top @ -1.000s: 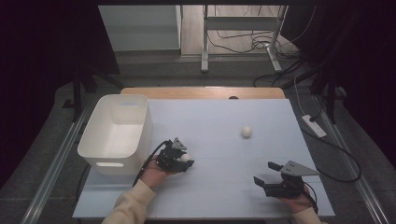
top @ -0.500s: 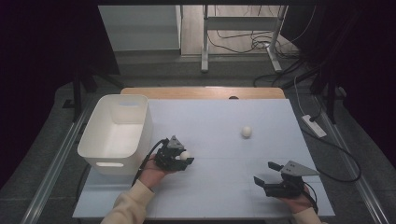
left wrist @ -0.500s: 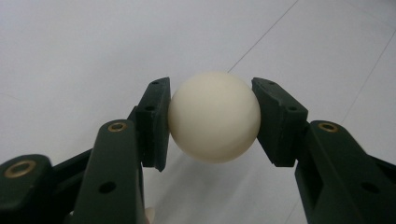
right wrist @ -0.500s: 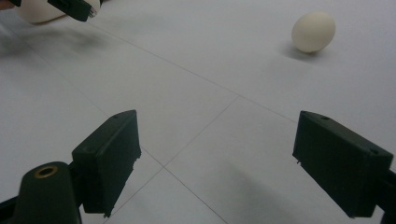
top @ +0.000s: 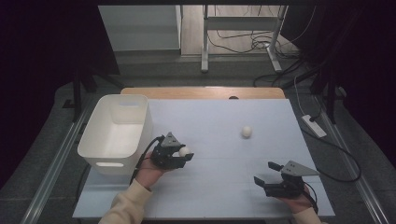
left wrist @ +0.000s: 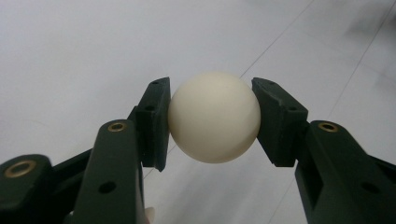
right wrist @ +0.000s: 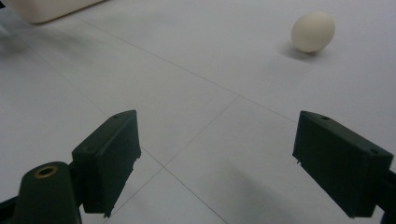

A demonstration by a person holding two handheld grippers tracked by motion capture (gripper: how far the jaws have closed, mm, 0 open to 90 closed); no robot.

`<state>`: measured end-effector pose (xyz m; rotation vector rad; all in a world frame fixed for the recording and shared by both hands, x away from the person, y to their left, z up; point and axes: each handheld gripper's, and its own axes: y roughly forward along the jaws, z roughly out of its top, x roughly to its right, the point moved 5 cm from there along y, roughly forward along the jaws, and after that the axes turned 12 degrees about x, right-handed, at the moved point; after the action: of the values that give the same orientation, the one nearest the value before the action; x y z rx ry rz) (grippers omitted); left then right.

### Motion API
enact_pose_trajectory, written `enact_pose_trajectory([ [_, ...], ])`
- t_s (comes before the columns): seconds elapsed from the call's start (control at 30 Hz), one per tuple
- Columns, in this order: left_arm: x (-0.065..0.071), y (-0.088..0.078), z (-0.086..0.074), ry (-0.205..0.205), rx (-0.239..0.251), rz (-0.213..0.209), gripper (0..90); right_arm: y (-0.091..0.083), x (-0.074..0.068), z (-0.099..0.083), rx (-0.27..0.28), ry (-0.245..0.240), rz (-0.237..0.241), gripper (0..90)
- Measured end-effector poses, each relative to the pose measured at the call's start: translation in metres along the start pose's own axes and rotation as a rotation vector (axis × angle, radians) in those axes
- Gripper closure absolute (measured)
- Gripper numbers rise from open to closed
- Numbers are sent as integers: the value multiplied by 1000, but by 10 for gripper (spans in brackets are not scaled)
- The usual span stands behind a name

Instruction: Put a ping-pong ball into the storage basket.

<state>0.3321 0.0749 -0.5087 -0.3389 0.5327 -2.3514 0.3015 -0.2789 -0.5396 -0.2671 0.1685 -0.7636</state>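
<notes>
My left gripper [top: 183, 154] is shut on a cream-white egg [top: 185, 150], and the left gripper view shows both pads pressed against the egg's [left wrist: 214, 116] sides above the pale table. It hovers just right of the white bin [top: 116, 133]. A second egg [top: 246, 131] lies on the table right of centre, also seen far off in the right gripper view [right wrist: 313, 31]. My right gripper [top: 263, 175] rests near the table's front right with its jaws wide open and nothing between them [right wrist: 215, 163].
The white bin stands open-topped at the table's left. A wooden strip [top: 203, 92] borders the far edge of the light blue table [top: 219, 186]. A white power strip [top: 313, 126] with cables lies off the right side.
My left gripper has risen off the table with the egg held in it. The right gripper and the other egg have stayed put.
</notes>
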Motion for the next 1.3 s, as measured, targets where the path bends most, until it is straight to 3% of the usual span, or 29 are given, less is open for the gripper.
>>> enact_pose_trajectory([
  [0.5, 5, -25, 21, 1, 110, 0, 502, 0, 0, 0, 2, 3, -1, 143],
  [1.3, 7, -49, 39, 3, 212, 0, 502, 0, 0, 0, 0, 2, -1, 144],
])
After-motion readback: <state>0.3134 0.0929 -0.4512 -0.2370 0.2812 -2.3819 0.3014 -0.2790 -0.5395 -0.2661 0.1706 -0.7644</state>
